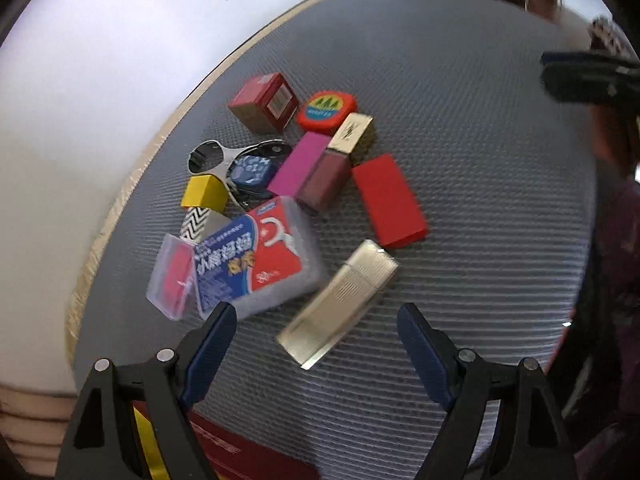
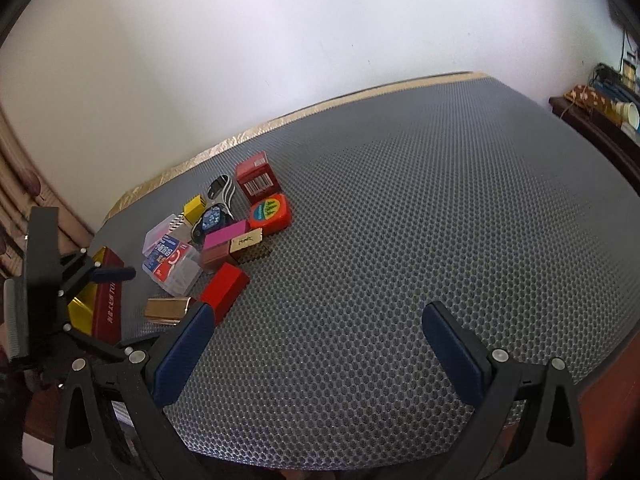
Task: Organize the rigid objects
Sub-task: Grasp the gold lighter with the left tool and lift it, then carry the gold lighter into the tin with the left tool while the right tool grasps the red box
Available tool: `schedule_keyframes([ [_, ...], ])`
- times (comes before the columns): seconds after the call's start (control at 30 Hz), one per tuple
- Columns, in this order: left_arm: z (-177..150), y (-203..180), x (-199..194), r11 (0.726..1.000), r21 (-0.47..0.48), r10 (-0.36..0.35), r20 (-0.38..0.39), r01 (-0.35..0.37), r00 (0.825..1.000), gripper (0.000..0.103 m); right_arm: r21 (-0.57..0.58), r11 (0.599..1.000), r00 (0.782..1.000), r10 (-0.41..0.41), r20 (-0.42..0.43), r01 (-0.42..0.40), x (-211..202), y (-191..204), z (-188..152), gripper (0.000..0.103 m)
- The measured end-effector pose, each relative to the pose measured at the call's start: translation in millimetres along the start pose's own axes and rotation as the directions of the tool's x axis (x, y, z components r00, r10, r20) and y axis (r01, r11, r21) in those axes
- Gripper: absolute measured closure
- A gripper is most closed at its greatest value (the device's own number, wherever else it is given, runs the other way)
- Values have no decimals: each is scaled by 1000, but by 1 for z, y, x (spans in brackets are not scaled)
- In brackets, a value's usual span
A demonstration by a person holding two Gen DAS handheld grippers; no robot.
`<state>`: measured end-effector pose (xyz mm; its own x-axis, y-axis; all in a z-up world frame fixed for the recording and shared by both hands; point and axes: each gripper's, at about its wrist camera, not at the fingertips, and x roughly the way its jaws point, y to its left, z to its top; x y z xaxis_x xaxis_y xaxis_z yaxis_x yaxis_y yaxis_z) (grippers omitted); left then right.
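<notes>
A pile of small rigid items lies on the grey mesh mat (image 1: 460, 160). In the left wrist view my left gripper (image 1: 316, 320) is open, and a ribbed gold case (image 1: 340, 304) lies slanted just ahead between its fingertips, not gripped. Left of it sits a clear box with a blue and red label (image 1: 256, 256), and beyond it a flat red box (image 1: 388, 200). My right gripper (image 2: 318, 312) is open over bare mat, right of the pile, with the red box (image 2: 224, 290) and gold case (image 2: 168, 310) by its left finger.
Further back lie a magenta box (image 1: 298, 164), a gold-capped box (image 1: 354, 134), an orange round tin (image 1: 326, 108), a barcode box (image 1: 264, 102) and a yellow block (image 1: 204, 192). A red and gold box (image 2: 102, 304) sits at the mat's near left edge. The wall stands behind.
</notes>
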<state>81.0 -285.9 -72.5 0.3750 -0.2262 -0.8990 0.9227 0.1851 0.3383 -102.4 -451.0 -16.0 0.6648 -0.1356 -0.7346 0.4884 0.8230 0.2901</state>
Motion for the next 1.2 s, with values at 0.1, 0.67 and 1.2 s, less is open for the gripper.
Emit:
schedule_keyframes([
  [0.1,3,4,10,998,24,-56,-34,57,998,18,4,1000,1000,4,-9,-4,1,-1,0,0],
  [0.67,-49,6,-3,867,-484,-137,4,122,991,74,-25,999,996,41,-78,-43,12,8,-5,0],
  [1.2,-99,-4,-94,679,-722,-3,172,128,985,74,-138,988,974,44,-224,-76,58,88,8,0],
])
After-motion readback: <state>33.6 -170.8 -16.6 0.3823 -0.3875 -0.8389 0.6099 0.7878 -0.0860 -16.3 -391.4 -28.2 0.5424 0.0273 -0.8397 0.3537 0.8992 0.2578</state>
